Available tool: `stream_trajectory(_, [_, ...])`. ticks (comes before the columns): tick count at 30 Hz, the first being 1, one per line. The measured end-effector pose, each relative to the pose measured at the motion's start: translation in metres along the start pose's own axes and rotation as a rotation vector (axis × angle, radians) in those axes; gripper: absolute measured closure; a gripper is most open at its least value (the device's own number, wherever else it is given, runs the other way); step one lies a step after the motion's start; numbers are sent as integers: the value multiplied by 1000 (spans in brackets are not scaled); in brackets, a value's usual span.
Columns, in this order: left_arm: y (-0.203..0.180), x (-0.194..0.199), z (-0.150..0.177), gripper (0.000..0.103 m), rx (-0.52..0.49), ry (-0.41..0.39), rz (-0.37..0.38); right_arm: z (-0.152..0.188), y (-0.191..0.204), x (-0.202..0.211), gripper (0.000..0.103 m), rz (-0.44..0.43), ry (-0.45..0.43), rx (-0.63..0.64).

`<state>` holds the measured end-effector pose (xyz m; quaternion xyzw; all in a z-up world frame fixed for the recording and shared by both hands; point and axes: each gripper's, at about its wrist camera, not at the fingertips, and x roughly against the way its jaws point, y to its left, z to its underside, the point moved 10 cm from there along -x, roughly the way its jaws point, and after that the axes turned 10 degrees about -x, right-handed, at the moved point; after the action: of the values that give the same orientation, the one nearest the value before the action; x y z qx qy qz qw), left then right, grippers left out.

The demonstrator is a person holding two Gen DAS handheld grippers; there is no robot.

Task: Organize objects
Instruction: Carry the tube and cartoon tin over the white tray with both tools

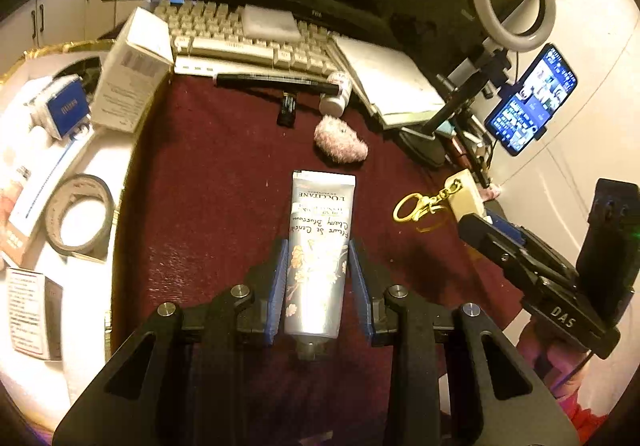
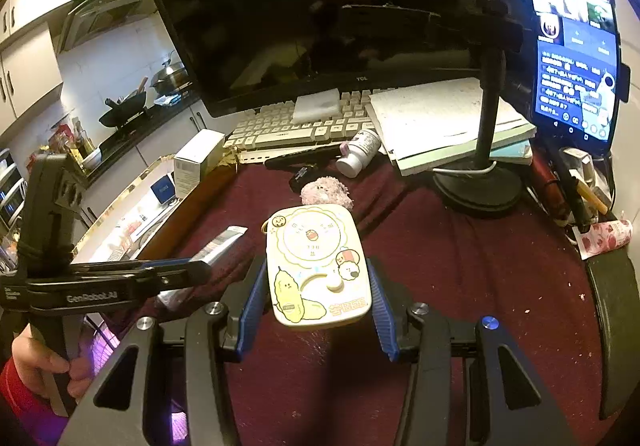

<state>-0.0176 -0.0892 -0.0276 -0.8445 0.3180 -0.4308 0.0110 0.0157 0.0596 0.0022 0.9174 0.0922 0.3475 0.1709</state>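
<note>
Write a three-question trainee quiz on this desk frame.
1. True or false: the left claw grips the hand cream tube.
2. The right claw holds: A) the pill bottle B) the cartoon case C) the pink fuzzy toy?
3. Fill in: the gold keyring lies on the dark red ____.
Key: 1 true; 2 B; 3 cloth.
</note>
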Motion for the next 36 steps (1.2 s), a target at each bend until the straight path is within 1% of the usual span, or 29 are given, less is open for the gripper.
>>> stream_trajectory(9, [10,34,-6,73,-2,-72,-23,-4,16,6,55,-2,-12,31])
stream_trajectory(14, [22,51,-7,73,10,-104,-39,-6,29,6,55,-12,-15,57])
stream_trajectory(23, [50,81,-4,73,42,-148,-92,-14,57,6,55,-42,-20,115])
stream_trajectory(29, [77,107,-2,73,74,-179,-149,-16,80,4,55,-78,-13,151])
stream_trajectory(36, [126,136,6,73,150,-205,-236,-14,110,-3,55,-131,10,189])
